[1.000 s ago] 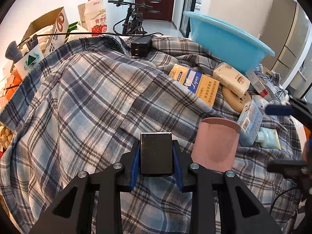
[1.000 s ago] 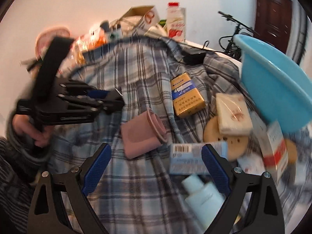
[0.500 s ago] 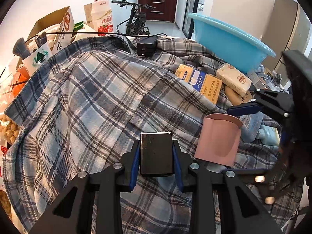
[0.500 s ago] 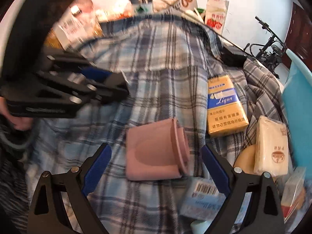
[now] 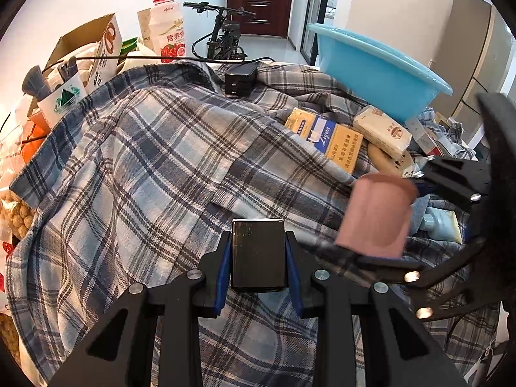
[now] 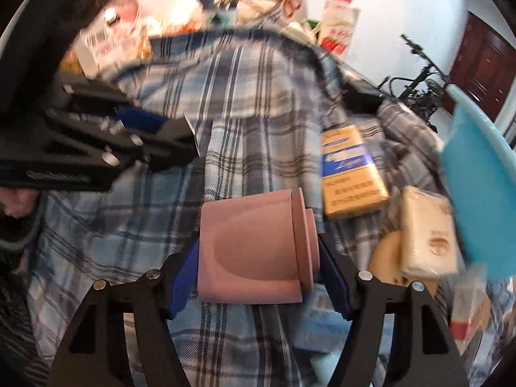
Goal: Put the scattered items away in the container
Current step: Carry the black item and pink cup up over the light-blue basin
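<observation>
In the right wrist view the left gripper (image 6: 180, 135) sits at centre left, its fingers clamped on a small black box (image 5: 259, 254), unchanged from a second ago. At lower centre the right gripper (image 6: 258, 274) has just been closing around the pink cup (image 6: 254, 248), which lies on its side on the plaid shirt (image 6: 245, 103); the blue pads sit against both ends, though a firm hold looks unsettled. A second ago they stood wide over a blue-labelled packet. The blue basin (image 6: 477, 174) waits at the right edge, so lifting comes next

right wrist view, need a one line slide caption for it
Right hand-held gripper closing around a pink cup lying on its side on the plaid shirt.
</observation>
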Available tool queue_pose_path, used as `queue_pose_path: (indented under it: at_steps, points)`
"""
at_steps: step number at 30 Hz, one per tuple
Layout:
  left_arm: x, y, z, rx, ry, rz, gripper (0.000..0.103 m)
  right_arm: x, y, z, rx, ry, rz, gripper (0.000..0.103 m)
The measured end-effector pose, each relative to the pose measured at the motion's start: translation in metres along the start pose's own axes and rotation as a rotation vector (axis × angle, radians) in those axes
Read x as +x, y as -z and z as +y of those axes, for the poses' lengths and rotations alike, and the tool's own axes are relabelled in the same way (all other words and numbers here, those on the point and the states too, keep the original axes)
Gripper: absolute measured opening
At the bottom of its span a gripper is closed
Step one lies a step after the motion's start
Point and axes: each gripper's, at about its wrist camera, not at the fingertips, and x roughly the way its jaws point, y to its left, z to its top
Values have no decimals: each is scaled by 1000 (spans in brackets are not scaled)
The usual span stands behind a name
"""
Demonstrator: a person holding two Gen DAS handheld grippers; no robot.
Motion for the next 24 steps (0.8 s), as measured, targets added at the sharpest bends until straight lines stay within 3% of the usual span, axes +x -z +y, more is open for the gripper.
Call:
queue_pose_path:
  at_steps: [17, 24]
  points:
    - [-6, -20, -40, 83, 14, -16, 32, -62, 27, -57, 239, 115, -107, 68]
    - [-16, -40, -66, 151, 60, -25, 32, -92, 37, -83, 331, 171, -186, 68]
